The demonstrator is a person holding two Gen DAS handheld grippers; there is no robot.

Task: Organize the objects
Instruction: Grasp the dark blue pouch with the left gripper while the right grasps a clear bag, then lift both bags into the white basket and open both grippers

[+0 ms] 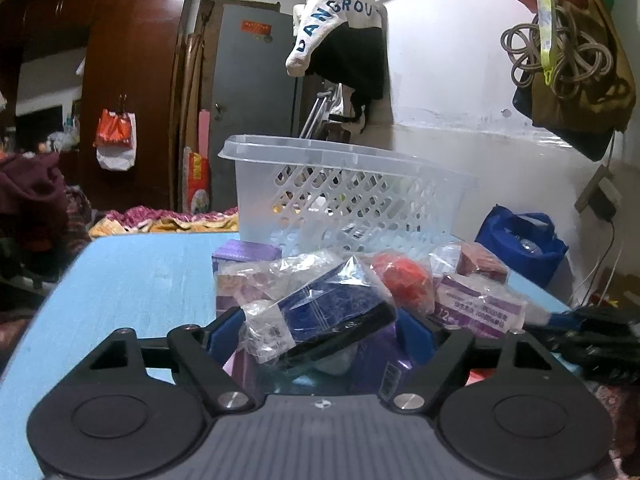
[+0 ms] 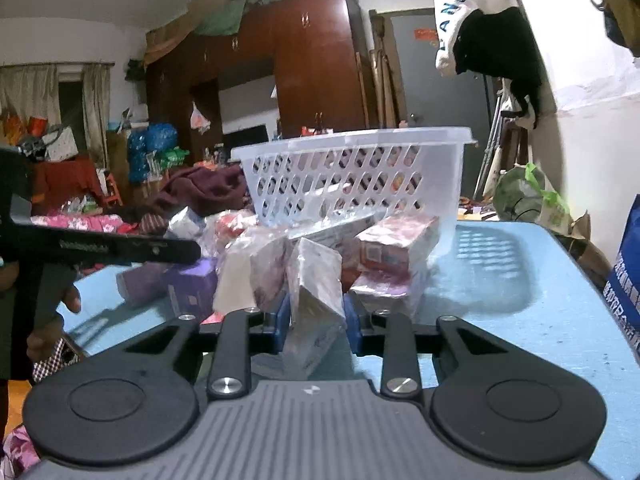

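A clear plastic basket (image 1: 352,184) stands on the light blue table (image 1: 132,280), with a pile of wrapped packets and boxes in front of it. My left gripper (image 1: 320,336) is shut on a dark blue packet in clear wrap (image 1: 332,308), with a purple box (image 1: 376,356) under it. My right gripper (image 2: 316,320) is shut on a clear-wrapped white packet (image 2: 316,284) at the near edge of the pile. The basket (image 2: 360,176) shows behind it. The left gripper's black body (image 2: 100,246) reaches in from the left.
A red packet (image 1: 404,280), a purple-and-white box (image 1: 480,308) and a pink box (image 2: 396,240) lie in the pile. A blue bag (image 1: 520,240) sits beyond the table's right edge. Clothes hang on the wall behind the basket.
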